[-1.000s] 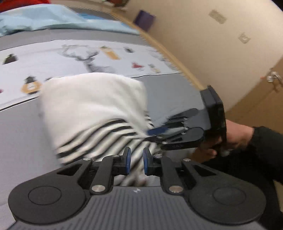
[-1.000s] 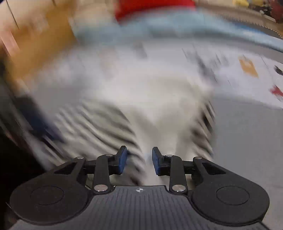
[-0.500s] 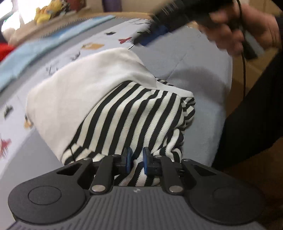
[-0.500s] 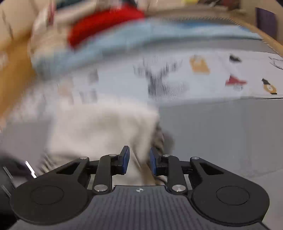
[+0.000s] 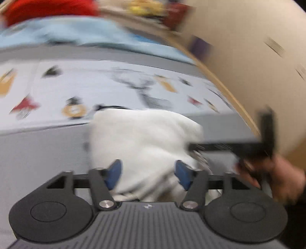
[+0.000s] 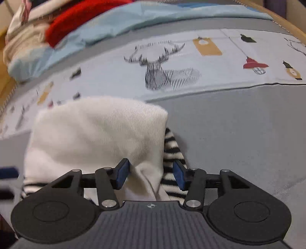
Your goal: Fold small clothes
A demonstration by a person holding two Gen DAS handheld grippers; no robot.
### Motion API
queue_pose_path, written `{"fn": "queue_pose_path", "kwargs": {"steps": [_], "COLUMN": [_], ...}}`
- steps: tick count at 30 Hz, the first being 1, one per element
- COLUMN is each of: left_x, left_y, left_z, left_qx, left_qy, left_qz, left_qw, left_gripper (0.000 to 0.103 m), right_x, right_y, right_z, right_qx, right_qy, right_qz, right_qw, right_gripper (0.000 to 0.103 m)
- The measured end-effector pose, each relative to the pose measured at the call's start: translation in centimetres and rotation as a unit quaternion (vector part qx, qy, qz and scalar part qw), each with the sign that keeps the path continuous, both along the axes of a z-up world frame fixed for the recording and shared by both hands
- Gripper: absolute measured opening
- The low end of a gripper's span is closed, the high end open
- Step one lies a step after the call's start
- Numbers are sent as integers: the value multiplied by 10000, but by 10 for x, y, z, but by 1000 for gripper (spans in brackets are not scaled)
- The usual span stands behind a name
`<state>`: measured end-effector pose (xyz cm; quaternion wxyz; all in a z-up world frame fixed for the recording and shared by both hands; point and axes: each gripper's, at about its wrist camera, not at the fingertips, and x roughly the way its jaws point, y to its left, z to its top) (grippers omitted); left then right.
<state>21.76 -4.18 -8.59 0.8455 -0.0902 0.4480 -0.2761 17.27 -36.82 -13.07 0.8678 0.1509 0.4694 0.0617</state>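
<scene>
We count one folded garment (image 6: 99,134), white with black stripes, on one bed (image 6: 239,124). Two tongs: left tongs (image 5: 149,174) and right tongs (image 6: 151,175), each with two blue pads, spread wide. One deer print (image 6: 158,69), one red item (image 6: 76,24), one light-blue sheet (image 6: 133,17), one hand (image 5: 277,176).

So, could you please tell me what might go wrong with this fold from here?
1. Both tools, the left tool and the right tool, are open with the white garment between their fingers, so pulling away could snag the cloth and undo the fold.
2. The striped sleeve sticks out at the garment's right edge; the bundle may end up untidy unless it is tucked in.
3. The left view is blurred, which suggests fast motion near the fabric and a risk of dragging it.
</scene>
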Motion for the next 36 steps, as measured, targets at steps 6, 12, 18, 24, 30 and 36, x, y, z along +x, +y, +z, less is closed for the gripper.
{"fn": "queue_pose_path", "kwargs": {"steps": [6, 12, 18, 24, 30, 36], "left_x": [45, 68, 76, 78, 73, 47], "left_y": [3, 3, -7, 19, 62, 91], "left_z": [-48, -87, -80, -45, 0, 22], "left_qx": [-292, -832, -693, -682, -141, -50], "left_qy": [1249, 1896, 1488, 727, -461, -633], "left_qz": [672, 760, 398, 514, 1176, 1253], "left_qw": [9895, 9754, 9856, 9937, 9919, 9901], "left_gripper": [91, 97, 65, 47, 69, 69], "right_x": [3, 3, 8, 15, 20, 19], "right_y": [-15, -18, -15, 5, 30, 36], "right_z": [-6, -17, -35, -16, 19, 24], "right_qx": [292, 147, 301, 415, 754, 702], "right_qy": [4, 245, 600, 46, -1031, -925], "right_qz": [-226, -241, -249, 20, -63, 79], "right_qw": [9993, 9993, 9974, 9991, 9918, 9932], "right_gripper": [66, 79, 78, 19, 23, 49]}}
